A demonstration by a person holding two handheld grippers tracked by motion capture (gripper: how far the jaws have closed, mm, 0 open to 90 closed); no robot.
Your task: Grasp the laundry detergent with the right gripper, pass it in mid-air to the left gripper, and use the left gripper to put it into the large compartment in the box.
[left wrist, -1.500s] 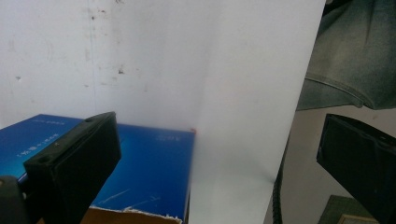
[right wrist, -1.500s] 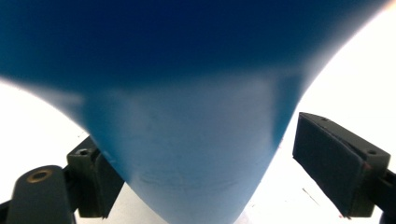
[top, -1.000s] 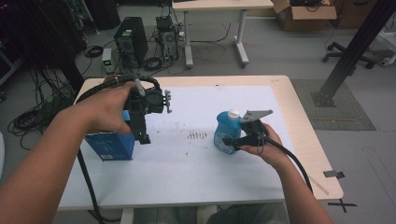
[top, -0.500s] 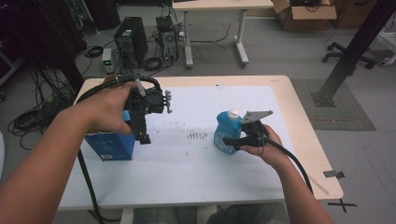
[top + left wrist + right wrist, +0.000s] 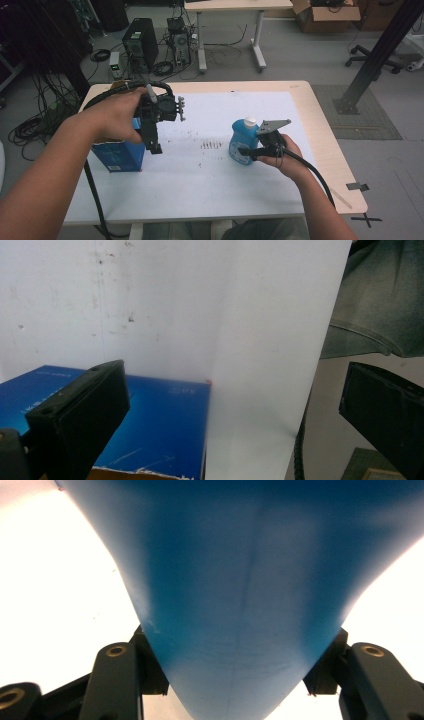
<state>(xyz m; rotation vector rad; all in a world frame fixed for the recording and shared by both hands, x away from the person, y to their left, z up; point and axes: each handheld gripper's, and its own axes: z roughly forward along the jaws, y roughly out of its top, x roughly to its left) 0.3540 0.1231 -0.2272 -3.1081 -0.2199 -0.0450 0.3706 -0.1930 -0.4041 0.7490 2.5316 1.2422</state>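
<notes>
A blue bottle with a white cap stands upright on the white sheet, right of centre. My right gripper comes at it from the right. Its jaws have just been closing and now press on both sides of the blue bottle, so the right gripper is shut on it. At the left, my left gripper hangs pointing down beside a blue box. In the left gripper view, the left gripper stands wide open and holds nothing, with the blue box under one jaw.
Small dark specks mark the sheet between the two grippers. The wooden table shows bare at its right edge. Behind it on the floor are computer towers, cables, another table and a black post.
Both hands keep their places. In the high view, neither the bottle nor the box has shifted.
</notes>
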